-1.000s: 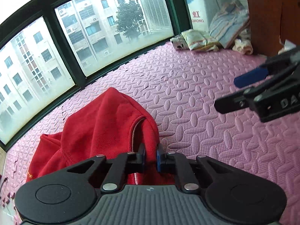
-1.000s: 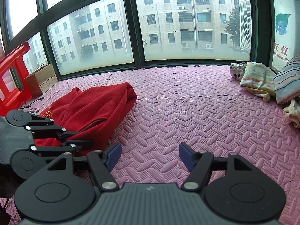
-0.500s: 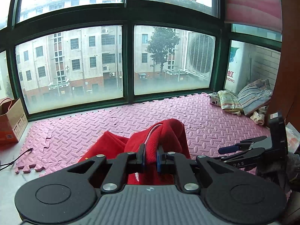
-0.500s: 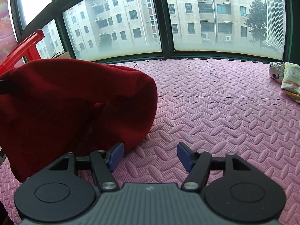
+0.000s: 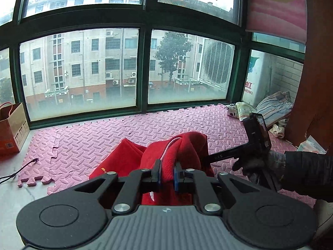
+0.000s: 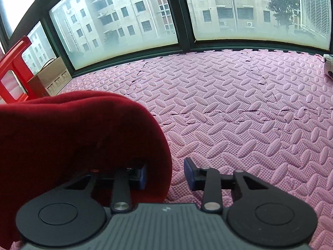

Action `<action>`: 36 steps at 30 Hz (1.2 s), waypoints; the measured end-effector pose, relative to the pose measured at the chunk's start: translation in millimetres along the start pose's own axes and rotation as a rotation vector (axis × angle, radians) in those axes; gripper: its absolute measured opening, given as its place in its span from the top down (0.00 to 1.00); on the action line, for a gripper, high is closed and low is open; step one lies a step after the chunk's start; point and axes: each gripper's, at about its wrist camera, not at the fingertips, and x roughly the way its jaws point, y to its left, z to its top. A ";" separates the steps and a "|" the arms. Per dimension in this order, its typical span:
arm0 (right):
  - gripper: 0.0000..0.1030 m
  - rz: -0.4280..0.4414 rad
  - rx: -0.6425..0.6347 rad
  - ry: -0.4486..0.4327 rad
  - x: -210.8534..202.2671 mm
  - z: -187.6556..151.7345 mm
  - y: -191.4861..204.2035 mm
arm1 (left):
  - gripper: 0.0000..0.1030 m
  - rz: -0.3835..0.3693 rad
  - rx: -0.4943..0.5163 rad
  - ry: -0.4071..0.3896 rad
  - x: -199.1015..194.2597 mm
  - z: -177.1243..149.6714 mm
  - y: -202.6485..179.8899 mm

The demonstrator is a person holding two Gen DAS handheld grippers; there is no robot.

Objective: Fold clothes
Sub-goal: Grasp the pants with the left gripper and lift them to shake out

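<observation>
A pink foam mat [image 5: 187, 123] covers the floor below a wall of green-framed windows [image 5: 143, 70]. The left hand-held gripper [image 5: 166, 174] is clamped on a raised fold of the red garment [image 5: 124, 160], whose lower part trails onto the mat. The right hand-held gripper [image 6: 165, 173] stands open, its left finger under the garment's hanging edge [image 6: 72, 133], the right finger clear of the cloth. Left of the garment sits a cardboard box [image 5: 12, 125]; far right of it lie folded clothes [image 5: 272, 108].
</observation>
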 end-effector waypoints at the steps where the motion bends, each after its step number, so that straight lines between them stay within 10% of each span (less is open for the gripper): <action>1: 0.84 -0.007 -0.018 -0.011 -1.8 0.7 2.4 | 0.89 -0.004 -0.003 0.001 -2.6 -1.7 1.7; 13: 0.90 -0.338 -0.548 -0.389 -82.4 20.4 40.2 | 0.89 -0.229 0.044 0.025 -31.0 -36.4 -33.7; 16: 0.71 -0.422 -0.555 -0.351 -93.7 9.7 22.9 | 0.89 -0.336 0.057 0.086 -16.5 -55.3 -60.6; 23: 0.71 -0.465 -0.389 -0.176 -111.7 -16.1 -23.4 | 0.89 -0.503 0.050 0.264 23.5 -90.0 -107.2; 36: 0.63 -0.277 -0.080 -0.021 -37.8 -3.8 -45.4 | 0.89 -0.526 0.073 0.360 43.6 -101.0 -126.9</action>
